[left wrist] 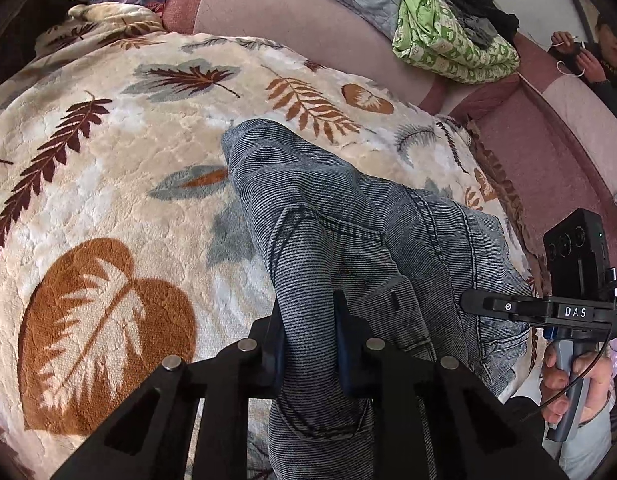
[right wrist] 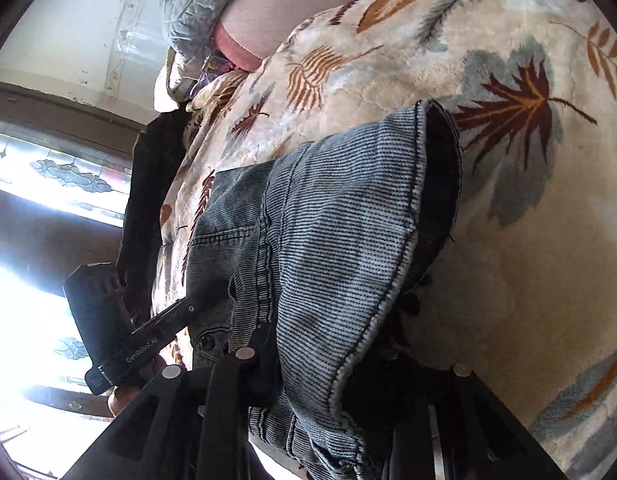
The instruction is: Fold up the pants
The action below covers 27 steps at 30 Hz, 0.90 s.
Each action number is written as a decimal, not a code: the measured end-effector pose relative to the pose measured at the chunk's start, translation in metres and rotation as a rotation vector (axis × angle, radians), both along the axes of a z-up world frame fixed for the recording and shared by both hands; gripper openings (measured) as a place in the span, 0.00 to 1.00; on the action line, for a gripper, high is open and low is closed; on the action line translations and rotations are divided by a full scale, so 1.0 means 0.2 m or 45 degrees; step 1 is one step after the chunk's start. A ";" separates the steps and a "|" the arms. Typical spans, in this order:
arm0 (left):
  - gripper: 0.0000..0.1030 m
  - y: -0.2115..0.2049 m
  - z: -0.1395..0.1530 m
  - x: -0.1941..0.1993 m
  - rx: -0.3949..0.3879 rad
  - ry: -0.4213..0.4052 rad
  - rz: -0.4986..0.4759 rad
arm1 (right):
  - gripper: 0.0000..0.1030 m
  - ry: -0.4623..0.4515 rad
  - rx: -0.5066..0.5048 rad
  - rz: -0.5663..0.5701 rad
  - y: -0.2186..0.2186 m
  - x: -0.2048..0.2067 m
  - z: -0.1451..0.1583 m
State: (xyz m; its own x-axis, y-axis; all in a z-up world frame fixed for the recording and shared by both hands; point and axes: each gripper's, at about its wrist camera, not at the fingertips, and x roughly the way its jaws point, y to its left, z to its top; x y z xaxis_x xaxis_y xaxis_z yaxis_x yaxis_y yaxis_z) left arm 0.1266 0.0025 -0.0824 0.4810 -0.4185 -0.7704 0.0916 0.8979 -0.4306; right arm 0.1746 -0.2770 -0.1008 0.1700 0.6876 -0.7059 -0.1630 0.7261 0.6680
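Grey-blue ribbed denim pants (left wrist: 348,216) lie bunched on a cream leaf-print blanket (left wrist: 108,184). My left gripper (left wrist: 310,344) is shut on a fold of the pants and holds it lifted off the blanket. In the right wrist view my right gripper (right wrist: 308,368) is shut on the pants (right wrist: 332,216) near a hemmed leg opening (right wrist: 436,168), which hangs open over the blanket (right wrist: 508,264). Its right finger is hidden under the cloth. Each view shows the other gripper: the right one (left wrist: 556,312) at the pants' right edge, the left one (right wrist: 156,336) at their left.
A pink sofa back (left wrist: 276,12) runs behind the blanket. A green patterned quilt with dark clothes (left wrist: 452,40) lies on it at the right. A person (left wrist: 604,60) sits at the far right. A bright window (right wrist: 36,240) fills the left of the right wrist view.
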 end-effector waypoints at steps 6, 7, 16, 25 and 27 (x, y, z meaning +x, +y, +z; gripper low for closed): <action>0.19 0.01 0.22 -0.08 0.036 -0.130 0.001 | 0.25 -0.102 0.011 0.014 0.00 -0.06 0.18; 0.19 0.02 0.27 -0.09 0.041 -0.155 -0.001 | 0.25 -0.121 0.019 0.019 0.00 -0.07 0.22; 0.20 0.10 0.58 -0.05 0.067 -0.310 0.026 | 0.25 -0.290 0.046 0.055 0.04 -0.03 0.57; 0.20 0.10 0.48 0.04 0.126 -0.253 0.049 | 0.25 -0.265 0.012 0.063 0.13 0.05 0.50; 0.20 0.08 0.42 0.06 0.146 -0.229 0.050 | 0.25 -0.226 0.009 0.049 0.13 0.08 0.41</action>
